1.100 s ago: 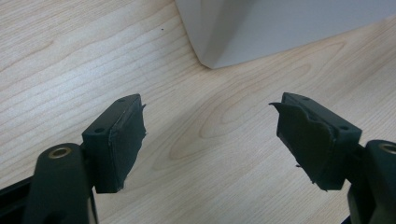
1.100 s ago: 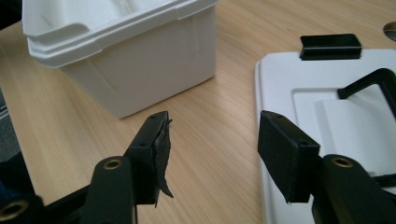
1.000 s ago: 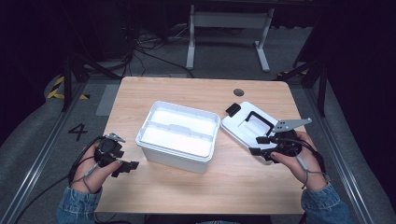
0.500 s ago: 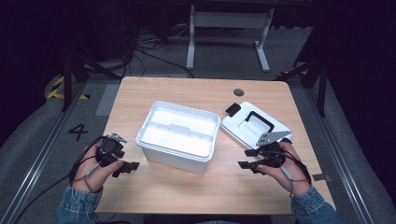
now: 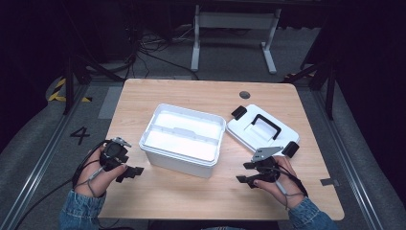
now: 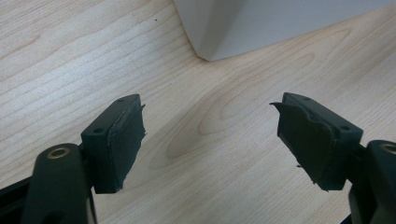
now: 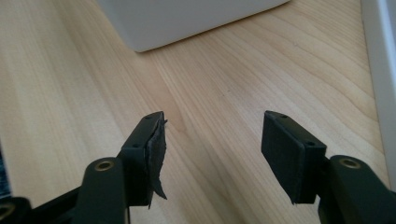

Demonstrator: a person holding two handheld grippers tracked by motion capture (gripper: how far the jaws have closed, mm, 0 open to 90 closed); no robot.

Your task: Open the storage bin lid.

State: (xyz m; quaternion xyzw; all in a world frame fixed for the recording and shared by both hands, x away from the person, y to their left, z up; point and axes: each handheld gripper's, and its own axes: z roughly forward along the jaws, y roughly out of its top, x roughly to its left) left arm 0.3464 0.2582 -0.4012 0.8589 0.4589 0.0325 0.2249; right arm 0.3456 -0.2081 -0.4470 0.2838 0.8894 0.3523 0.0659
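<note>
A white open storage box [image 5: 184,139] stands in the middle of the wooden table [image 5: 191,98]. Its white lid [image 5: 261,129], with a black handle and black latches, lies flat to the right of it. My left gripper [image 5: 131,172] rests low over the table at the box's front left corner [image 6: 219,37], open and holding nothing. My right gripper [image 5: 246,173] hovers over bare wood in front of the lid, open and holding nothing. In the right gripper view the box's corner [image 7: 154,28] is ahead and the lid's edge [image 7: 380,70] runs along the right side.
A small dark round grommet [image 5: 244,95] sits near the table's far edge. Beyond the table are a white stand [image 5: 232,28] and cables on the grey floor. The table's front strip between the two grippers is bare wood.
My right gripper has pulled back from the lid toward the table's front edge and turned to point left. The left gripper has stayed in place.
</note>
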